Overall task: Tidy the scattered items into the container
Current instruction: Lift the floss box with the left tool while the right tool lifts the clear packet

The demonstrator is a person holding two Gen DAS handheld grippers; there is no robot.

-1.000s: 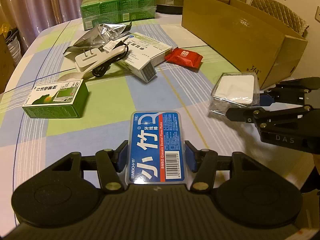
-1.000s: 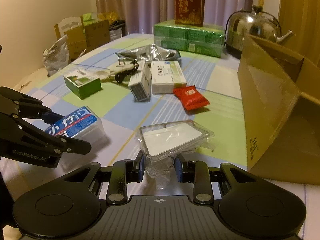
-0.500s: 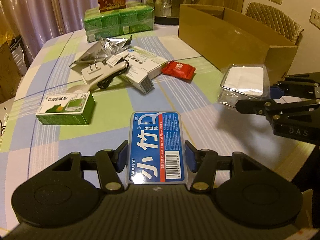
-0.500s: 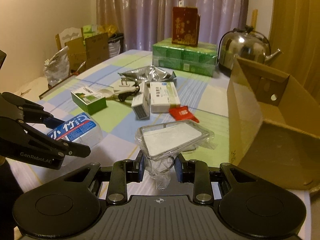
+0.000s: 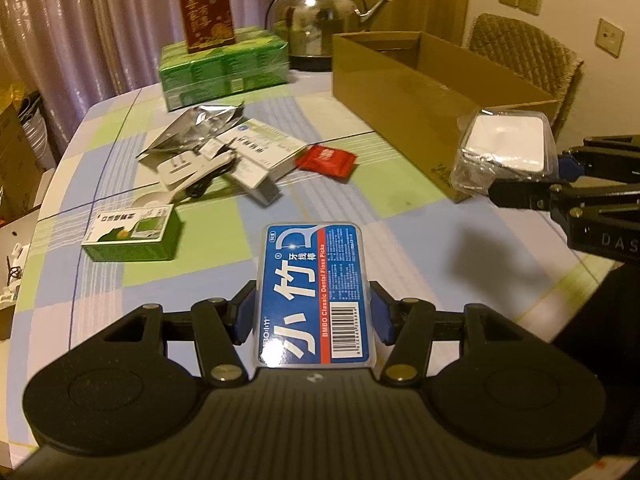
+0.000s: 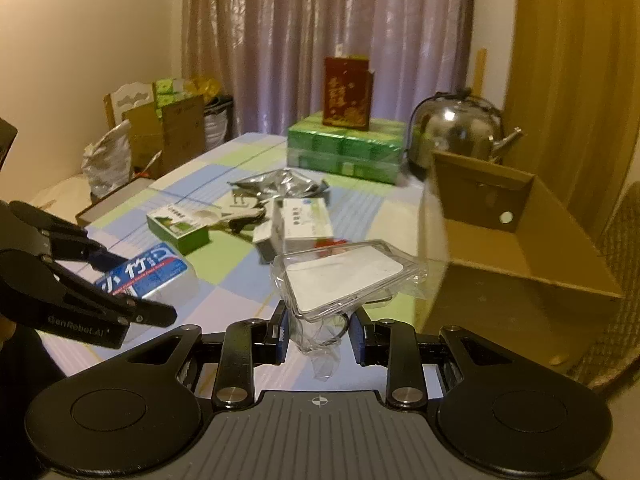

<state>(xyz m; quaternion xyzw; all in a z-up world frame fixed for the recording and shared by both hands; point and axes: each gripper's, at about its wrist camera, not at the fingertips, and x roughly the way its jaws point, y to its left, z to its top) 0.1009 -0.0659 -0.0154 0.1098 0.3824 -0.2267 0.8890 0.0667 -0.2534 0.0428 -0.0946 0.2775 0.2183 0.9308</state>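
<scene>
My left gripper (image 5: 313, 316) is shut on a blue dental floss pick box (image 5: 314, 288), held above the checked tablecloth; that same blue floss box (image 6: 146, 270) appears at the left of the right wrist view. My right gripper (image 6: 320, 330) is shut on a clear plastic packet holding a white pad (image 6: 346, 278), lifted close to the open cardboard box (image 6: 520, 248). From the left wrist view the packet (image 5: 506, 146) hangs just in front of the cardboard box (image 5: 404, 92). Scattered on the table lie a green carton (image 5: 134, 234), a white medicine box (image 5: 264, 148), a white charger (image 5: 186, 168), a foil pouch (image 5: 196, 128) and a red sachet (image 5: 326, 160).
A shrink-wrapped green pack (image 5: 224, 66) with a dark red box (image 5: 206, 12) on top stands at the table's far side beside a steel kettle (image 5: 320, 12). A wicker chair (image 5: 524, 50) stands behind the cardboard box. More cartons and bags (image 6: 168, 136) sit beyond the table's left edge.
Both grippers have risen with their items. The right gripper carried the packet up and toward the cardboard box, whose open inside now shows. Items on the table have not moved.
</scene>
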